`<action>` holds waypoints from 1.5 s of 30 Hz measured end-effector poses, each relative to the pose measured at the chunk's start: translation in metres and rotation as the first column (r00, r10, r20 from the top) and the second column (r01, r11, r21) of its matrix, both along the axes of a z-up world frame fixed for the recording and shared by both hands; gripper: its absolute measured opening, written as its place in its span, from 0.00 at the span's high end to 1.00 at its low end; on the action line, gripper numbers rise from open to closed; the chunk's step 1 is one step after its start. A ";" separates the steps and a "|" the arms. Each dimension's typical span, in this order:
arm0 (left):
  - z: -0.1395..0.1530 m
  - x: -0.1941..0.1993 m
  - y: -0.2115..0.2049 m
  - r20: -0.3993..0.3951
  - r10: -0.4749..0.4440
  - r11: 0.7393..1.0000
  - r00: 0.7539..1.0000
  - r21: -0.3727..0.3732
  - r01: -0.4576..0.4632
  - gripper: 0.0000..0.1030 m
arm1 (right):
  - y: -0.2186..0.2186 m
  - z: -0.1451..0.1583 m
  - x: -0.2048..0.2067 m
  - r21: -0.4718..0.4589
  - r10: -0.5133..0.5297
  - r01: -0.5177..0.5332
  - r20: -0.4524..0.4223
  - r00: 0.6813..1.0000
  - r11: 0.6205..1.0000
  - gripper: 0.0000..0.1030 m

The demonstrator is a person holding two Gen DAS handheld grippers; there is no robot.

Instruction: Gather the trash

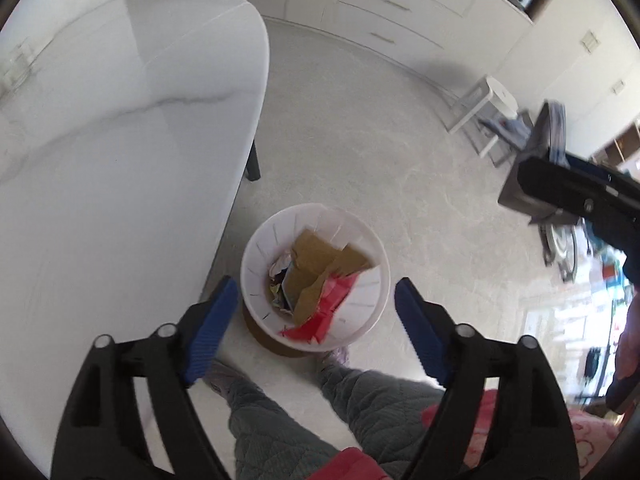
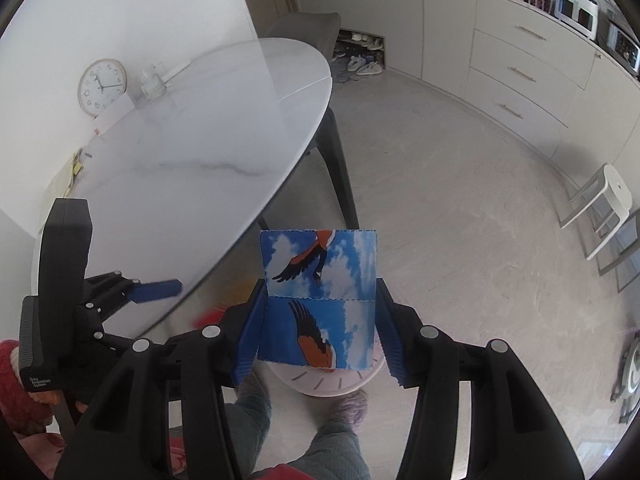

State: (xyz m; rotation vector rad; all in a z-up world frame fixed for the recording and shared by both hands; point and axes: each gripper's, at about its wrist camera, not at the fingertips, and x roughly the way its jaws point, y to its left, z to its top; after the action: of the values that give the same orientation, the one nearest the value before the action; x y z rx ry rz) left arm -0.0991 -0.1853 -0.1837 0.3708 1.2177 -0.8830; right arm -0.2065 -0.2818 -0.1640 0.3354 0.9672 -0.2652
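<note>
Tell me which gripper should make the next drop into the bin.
Right. The right gripper holds a bird-print packet above the white bin; the left gripper is open and empty.

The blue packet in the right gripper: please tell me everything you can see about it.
The packet is a flat, glossy rectangle printed with blue sky, white clouds and orange-and-black birds. A perforated line crosses its middle and its top edge looks serrated. It stands upright, the right gripper pressing its two side edges. Behind its lower edge shows the rim of the white bin on the floor.
</note>
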 end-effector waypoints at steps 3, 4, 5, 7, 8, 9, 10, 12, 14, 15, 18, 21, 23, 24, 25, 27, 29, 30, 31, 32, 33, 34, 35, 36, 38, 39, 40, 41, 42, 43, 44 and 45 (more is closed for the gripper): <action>0.009 -0.002 0.002 -0.012 0.089 0.996 0.996 -0.007 -0.089 0.14 | -0.008 -0.004 -0.001 0.020 0.041 -0.041 -0.004 0.999 0.999 0.49; 0.013 0.000 0.006 -0.005 0.120 0.993 0.993 -0.010 -0.120 0.14 | -0.008 -0.006 0.000 0.031 0.058 -0.057 -0.004 0.998 0.998 0.49; 0.018 0.003 0.010 0.005 0.155 0.988 0.988 -0.014 -0.155 0.14 | -0.008 -0.007 0.000 0.036 0.069 -0.068 -0.003 0.998 0.997 0.49; 0.027 0.005 0.023 0.014 0.206 0.979 0.979 -0.017 -0.205 0.14 | -0.003 -0.010 0.004 0.038 0.111 -0.111 -0.001 0.994 0.993 0.49; 0.029 0.009 0.026 0.017 0.223 0.975 0.975 -0.017 -0.223 0.14 | -0.001 -0.013 0.005 0.034 0.131 -0.131 -0.001 0.991 0.991 0.49; 0.034 0.010 0.031 0.024 0.250 0.968 0.968 -0.017 -0.250 0.14 | 0.003 -0.015 0.007 0.033 0.147 -0.147 -0.002 0.989 0.989 0.49; 0.036 0.012 0.036 0.033 0.268 0.963 0.963 -0.016 -0.268 0.14 | 0.005 -0.018 0.009 0.033 0.163 -0.163 -0.003 0.987 0.986 0.48; 0.043 0.016 0.049 0.056 0.299 0.954 0.953 -0.014 -0.299 0.14 | 0.012 -0.029 0.017 0.039 0.204 -0.203 -0.025 0.979 0.978 0.42; 0.046 0.017 0.056 0.072 0.317 0.948 0.946 -0.008 -0.318 0.14 | 0.018 -0.045 0.025 0.009 0.215 -0.215 -0.101 0.971 0.976 0.03; 0.047 0.017 0.058 0.078 0.328 0.944 0.942 0.000 -0.329 0.14 | 0.020 -0.049 0.028 -0.014 0.210 -0.214 -0.127 0.969 0.977 0.02; 0.046 0.018 0.063 0.082 0.336 0.941 0.938 0.014 -0.339 0.14 | 0.030 -0.059 0.037 -0.009 0.233 -0.238 -0.184 0.955 0.971 0.03; 0.047 0.018 0.065 0.090 0.327 0.944 0.941 0.020 -0.330 0.14 | 0.033 -0.051 0.039 0.004 0.229 -0.232 -0.157 0.961 0.973 0.02; 0.048 0.017 0.064 0.093 0.318 0.947 0.943 0.020 -0.321 0.14 | 0.036 -0.044 0.043 0.001 0.223 -0.225 -0.141 0.965 0.974 0.02; 0.049 0.019 0.064 0.099 0.308 0.950 0.946 0.021 -0.312 0.14 | 0.037 -0.042 0.044 -0.002 0.219 -0.221 -0.137 0.966 0.975 0.02; 0.049 0.018 0.063 0.103 0.303 0.952 0.947 0.020 -0.307 0.14 | 0.037 -0.040 0.047 -0.005 0.214 -0.217 -0.134 0.968 0.976 0.02; 0.053 0.020 0.064 0.117 0.286 0.957 0.951 0.018 -0.290 0.14 | 0.038 -0.036 0.051 -0.007 0.202 -0.205 -0.128 0.971 0.979 0.02; 0.055 0.022 0.067 0.134 0.270 0.961 0.953 0.018 -0.275 0.14 | 0.039 -0.034 0.055 -0.012 0.190 -0.193 -0.125 0.974 0.981 0.03; 0.057 0.022 0.067 0.139 0.266 0.962 0.954 0.020 -0.271 0.14 | 0.038 -0.035 0.056 -0.012 0.186 -0.189 -0.124 0.975 0.982 0.03; 0.057 0.022 0.068 0.141 0.265 0.963 0.954 0.019 -0.270 0.14 | 0.037 -0.034 0.057 -0.013 0.182 -0.184 -0.121 0.976 0.983 0.02; 0.059 0.023 0.068 0.145 0.263 0.963 0.954 0.017 -0.269 0.14 | 0.036 -0.033 0.058 -0.014 0.177 -0.180 -0.119 0.977 0.984 0.02; 0.061 0.024 0.068 0.151 0.264 0.963 0.953 0.015 -0.269 0.14 | 0.038 -0.032 0.058 -0.019 0.172 -0.175 -0.116 0.978 0.984 0.02; 0.063 0.026 0.069 0.158 0.264 0.963 0.951 0.015 -0.270 0.14 | 0.039 -0.030 0.059 -0.024 0.169 -0.173 -0.114 0.979 0.985 0.02; 0.066 0.027 0.069 0.167 0.267 0.962 0.949 0.018 -0.274 0.14 | 0.040 -0.028 0.060 -0.029 0.168 -0.172 -0.112 0.979 0.985 0.02; 0.068 0.029 0.069 0.172 0.270 0.961 0.947 0.019 -0.277 0.14 | 0.041 -0.027 0.061 -0.033 0.166 -0.171 -0.109 0.980 0.985 0.02; 0.074 0.032 0.070 0.181 0.282 0.957 0.942 0.013 -0.289 0.14 | 0.043 -0.021 0.063 -0.047 0.166 -0.171 -0.098 0.981 0.984 0.02; 0.076 0.034 0.071 0.181 0.287 0.956 0.940 0.010 -0.294 0.14 | 0.045 -0.018 0.064 -0.053 0.168 -0.173 -0.094 0.981 0.983 0.02; 0.079 0.034 0.072 0.183 0.294 0.954 0.938 0.006 -0.300 0.14 | 0.047 -0.015 0.065 -0.061 0.170 -0.176 -0.091 0.981 0.982 0.02; 0.082 0.035 0.074 0.189 0.302 0.952 0.934 -0.001 -0.307 0.14 | 0.049 -0.011 0.067 -0.071 0.174 -0.180 -0.086 0.981 0.981 0.02; 0.084 0.036 0.074 0.196 0.309 0.949 0.930 -0.004 -0.315 0.14 | 0.051 -0.008 0.068 -0.078 0.177 -0.183 -0.083 0.981 0.980 0.02; 0.088 0.036 0.075 0.210 0.320 0.946 0.924 -0.009 -0.325 0.14 | 0.052 -0.004 0.069 -0.088 0.180 -0.187 -0.079 0.980 0.978 0.02; 0.090 0.037 0.075 0.215 0.324 0.944 0.921 -0.012 -0.329 0.14 | 0.053 -0.002 0.070 -0.094 0.183 -0.189 -0.076 0.980 0.977 0.02; 0.094 0.037 0.076 0.223 0.329 0.942 0.918 -0.017 -0.334 0.14 | 0.054 0.003 0.071 -0.101 0.185 -0.192 -0.070 0.980 0.976 0.02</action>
State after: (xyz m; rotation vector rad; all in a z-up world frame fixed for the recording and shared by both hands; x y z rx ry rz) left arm -0.0617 -0.1094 -0.0899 0.2617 1.0426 -0.5194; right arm -0.1351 -0.2273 -0.1611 0.1364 1.0327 -0.1539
